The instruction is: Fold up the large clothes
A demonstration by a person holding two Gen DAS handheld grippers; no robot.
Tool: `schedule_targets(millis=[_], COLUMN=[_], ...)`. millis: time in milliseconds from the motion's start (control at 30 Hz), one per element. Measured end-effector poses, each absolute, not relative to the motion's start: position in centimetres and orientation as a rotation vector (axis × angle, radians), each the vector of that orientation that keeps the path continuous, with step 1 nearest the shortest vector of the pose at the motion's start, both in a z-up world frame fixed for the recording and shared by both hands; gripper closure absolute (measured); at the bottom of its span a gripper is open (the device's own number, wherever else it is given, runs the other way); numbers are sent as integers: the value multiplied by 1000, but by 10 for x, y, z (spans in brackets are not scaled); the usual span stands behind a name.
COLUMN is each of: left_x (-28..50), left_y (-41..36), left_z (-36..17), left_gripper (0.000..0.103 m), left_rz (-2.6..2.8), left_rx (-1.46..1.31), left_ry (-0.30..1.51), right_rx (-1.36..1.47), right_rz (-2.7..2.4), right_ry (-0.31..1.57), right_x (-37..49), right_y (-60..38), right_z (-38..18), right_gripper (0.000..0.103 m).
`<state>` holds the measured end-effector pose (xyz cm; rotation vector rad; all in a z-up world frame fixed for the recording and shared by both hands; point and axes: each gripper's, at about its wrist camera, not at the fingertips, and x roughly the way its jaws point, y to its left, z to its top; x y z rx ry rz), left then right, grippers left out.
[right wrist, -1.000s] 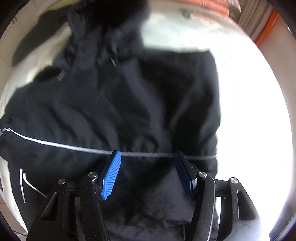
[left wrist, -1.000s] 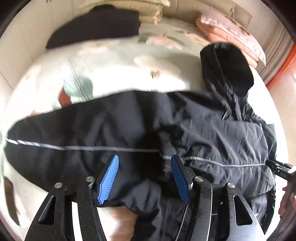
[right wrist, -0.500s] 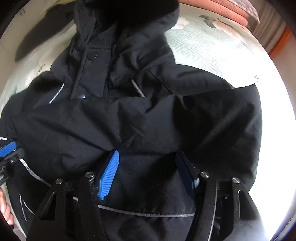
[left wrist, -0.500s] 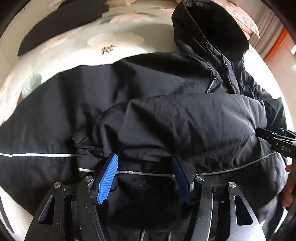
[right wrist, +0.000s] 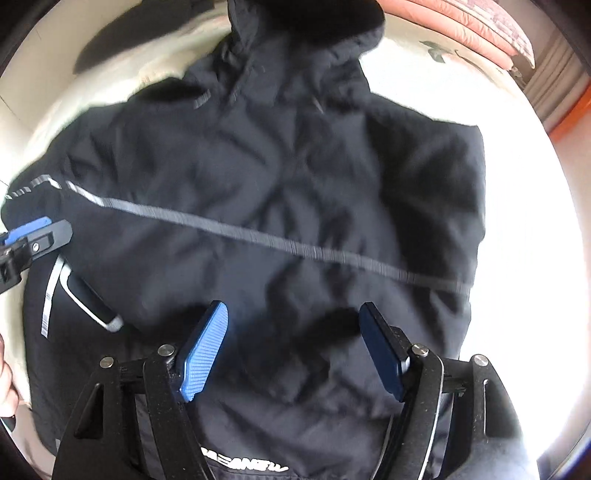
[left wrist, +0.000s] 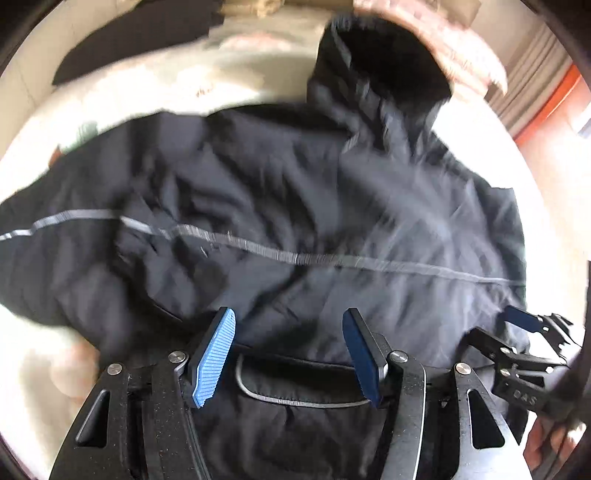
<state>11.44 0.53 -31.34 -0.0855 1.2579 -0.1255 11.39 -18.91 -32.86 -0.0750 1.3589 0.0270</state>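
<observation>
Left wrist view
- Surface: a bed (left wrist: pixel 155 92) under a pale floral cover, strongly overexposed at the lower left.
- Jacket: black hooded jacket (left wrist: pixel 295 192) spread across the bed, hood (left wrist: pixel 388 74) toward the far side, a grey reflective stripe (left wrist: pixel 332 260) crossing it.
- Room: pink folded bedding (left wrist: pixel 465 48) behind the hood; a dark garment (left wrist: pixel 122 40) at the far left; grey curtain (left wrist: pixel 532 88) and orange trim (left wrist: pixel 546 107) at the right.
- Left gripper (left wrist: pixel 288 354): jaws spread, over the near part of the jacket; no fabric pinched.
- Right gripper (left wrist: pixel 524 354): visible at the right edge, over the jacket's side.

Right wrist view
- Surface: the bed cover (right wrist: pixel 517 221) reads almost white at the right.
- Jacket: fills the frame (right wrist: pixel 277 177), hood at the top; white lettering (right wrist: pixel 243 466) on the near part.
- Room: pink bedding (right wrist: pixel 472 29) top right.
- Right gripper (right wrist: pixel 291 350): jaws have just been opening, spread wide over the fabric, nothing clamped.
- Left gripper (right wrist: pixel 29 236): at the left edge; its opening cannot be told in this view.
</observation>
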Motion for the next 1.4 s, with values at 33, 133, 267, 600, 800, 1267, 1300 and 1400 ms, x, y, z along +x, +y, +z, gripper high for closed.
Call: schedule_targets(millis=[33,133,267,600,800,1267,1300,1400], left_x=[118,128,130,113,114,132,135,144], left_y=[2,8,10,161,320,550,554,559], left_z=[-323,-345,-341,-264,-257,-318,-324,-338], left_gripper=[41,41,40,40,40,40,40,40], left_rz=[-122,-118,-151,-88,165,450,436,415], left_rx=[-81,-115,-115,-258,-342,-716,-723,-722], left_ry=[1272,1292,1289,1188,1144,1071,1073,1093], right_rx=[-59,-7,15,3,19,-54,-45,-37], right_rz=[21,15,-13,-106,-80,-38,-40,-56], right_ry=[1377,1386,1386,1312,1298,1346,1358,1384], right_x=[112,116,116,100,95,120,120,123], right_y=[-190,-195,-198,-169,-104,10,10,13], right_z=[-337,-347,-356,-305,-288,-329,-332,-342], right_gripper=[27,26,18,24,24,24,24,24])
